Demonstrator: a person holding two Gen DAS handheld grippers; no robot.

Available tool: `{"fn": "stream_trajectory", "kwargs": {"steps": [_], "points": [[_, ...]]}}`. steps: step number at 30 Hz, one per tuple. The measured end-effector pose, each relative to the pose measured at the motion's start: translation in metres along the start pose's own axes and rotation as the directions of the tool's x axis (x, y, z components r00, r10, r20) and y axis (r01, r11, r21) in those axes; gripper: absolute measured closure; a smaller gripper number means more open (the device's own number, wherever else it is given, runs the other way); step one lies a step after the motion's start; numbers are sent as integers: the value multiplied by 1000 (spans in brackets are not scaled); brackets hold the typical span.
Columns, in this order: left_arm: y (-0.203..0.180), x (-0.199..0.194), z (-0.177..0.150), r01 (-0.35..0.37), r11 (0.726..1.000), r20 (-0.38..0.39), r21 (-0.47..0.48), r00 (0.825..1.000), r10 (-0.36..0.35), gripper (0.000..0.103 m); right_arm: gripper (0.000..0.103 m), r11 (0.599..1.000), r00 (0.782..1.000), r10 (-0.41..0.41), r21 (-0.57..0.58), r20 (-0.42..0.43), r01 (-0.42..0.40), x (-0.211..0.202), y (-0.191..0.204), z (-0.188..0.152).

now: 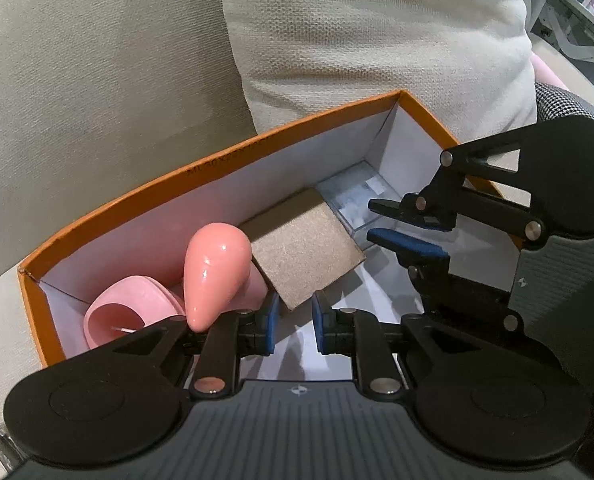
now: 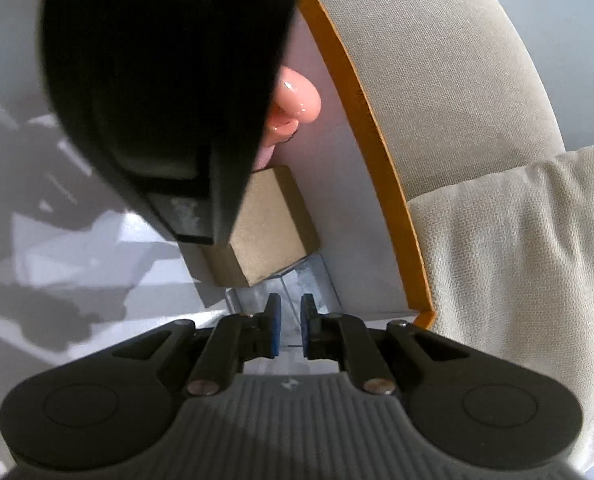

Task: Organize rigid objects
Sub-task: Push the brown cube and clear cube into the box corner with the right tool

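An orange-rimmed box [image 1: 137,196] with white inside walls holds a glossy pink teardrop-shaped object [image 1: 213,272], a pink ring-shaped holder [image 1: 129,308], a brown cardboard block [image 1: 305,256] and a clear plastic case [image 1: 353,200]. My left gripper [image 1: 295,326] is open just in front of the block's near corner, holding nothing. My right gripper [image 1: 401,224] reaches in from the right, its jaws slightly apart over the clear case. In the right wrist view the right gripper [image 2: 291,326] is narrowly open above the clear case [image 2: 309,280], beside the block [image 2: 265,228]. The left gripper's body blocks the upper left.
The box [image 2: 381,168] sits on a beige sofa seat [image 1: 77,80], with a cream cushion [image 1: 377,40] behind it. A checked grey item [image 1: 565,100] lies at the far right. The box's white floor [image 1: 381,292] is bare near the grippers.
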State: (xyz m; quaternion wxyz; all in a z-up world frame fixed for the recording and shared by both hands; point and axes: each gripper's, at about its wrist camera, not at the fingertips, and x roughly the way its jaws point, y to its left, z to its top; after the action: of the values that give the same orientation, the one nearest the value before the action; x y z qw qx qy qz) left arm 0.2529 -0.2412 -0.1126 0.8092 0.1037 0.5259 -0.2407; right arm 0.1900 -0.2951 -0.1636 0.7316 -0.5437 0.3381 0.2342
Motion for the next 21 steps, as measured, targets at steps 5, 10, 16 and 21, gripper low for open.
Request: {"fn": "stream_trajectory", "kwargs": {"steps": [5,10,16,21], "points": [[-6,1,3,3,1000,-5,4,1000,-3,84,92,1000,1000,7,14,-5,-7,7,-5,4],[-9,-2,6,3,1000,-10,11,1000,-3,83,92,999,999,30,11,-17,-30,1,-8,1],[-14,-14,7,15,1000,-6,23,1000,-15,78,83,998,999,49,34,-11,-49,-17,-14,4],[-17,-33,0,16,999,14,50,1000,-17,78,80,992,999,49,116,-9,-48,-38,-22,8]]}}
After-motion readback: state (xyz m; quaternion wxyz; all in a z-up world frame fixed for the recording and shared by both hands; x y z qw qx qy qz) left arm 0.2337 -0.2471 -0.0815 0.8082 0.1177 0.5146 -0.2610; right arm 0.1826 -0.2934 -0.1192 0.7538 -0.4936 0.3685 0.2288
